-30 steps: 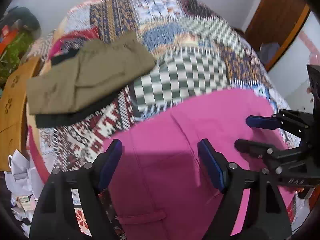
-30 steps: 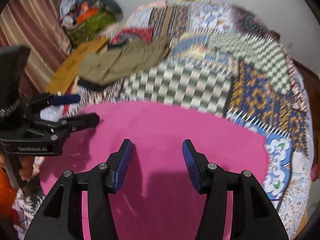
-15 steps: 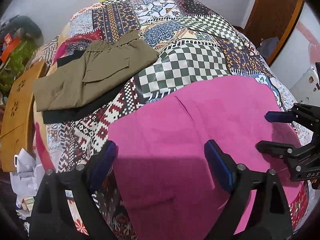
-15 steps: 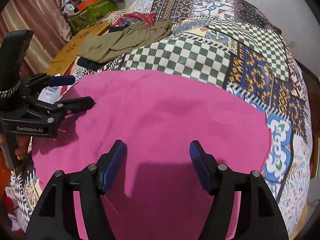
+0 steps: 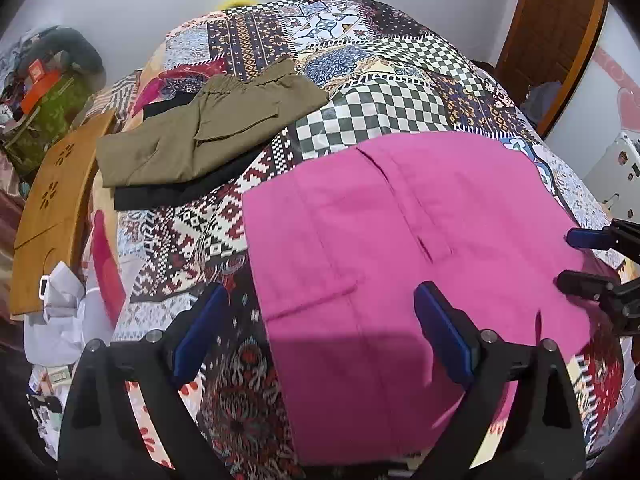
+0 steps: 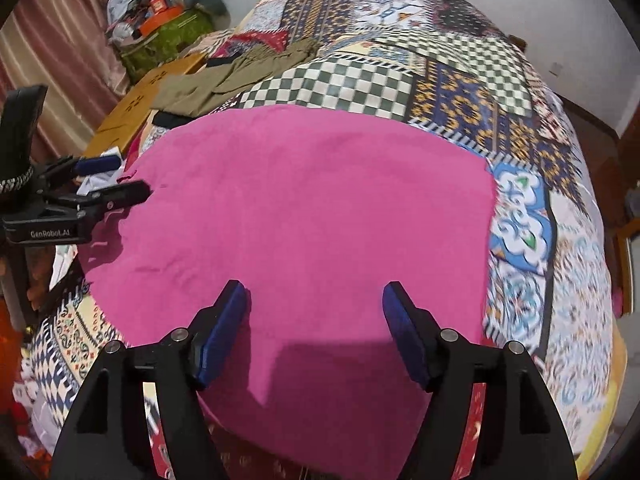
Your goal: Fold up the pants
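Pink pants (image 5: 400, 232) lie flat, folded into a broad rectangle, on the near part of a patchwork bed; they also fill the middle of the right wrist view (image 6: 312, 216). My left gripper (image 5: 320, 324) is open and empty, held above the pants' near left edge. My right gripper (image 6: 316, 320) is open and empty, above the near edge. The right gripper shows at the right edge of the left wrist view (image 5: 588, 258). The left gripper shows at the left of the right wrist view (image 6: 120, 178).
Folded olive pants (image 5: 208, 128) lie on a black garment (image 5: 168, 194) at the bed's far left. A wooden board (image 5: 52, 208) leans along the left side, with white paper (image 5: 64, 312) below it. Cluttered bags (image 6: 168, 28) and a curtain stand beyond. A wooden door (image 5: 552, 32) is at the right.
Both grippers have pulled back and up from the pink pants, so more of the bed shows. The pants lie as before. Both stay open.
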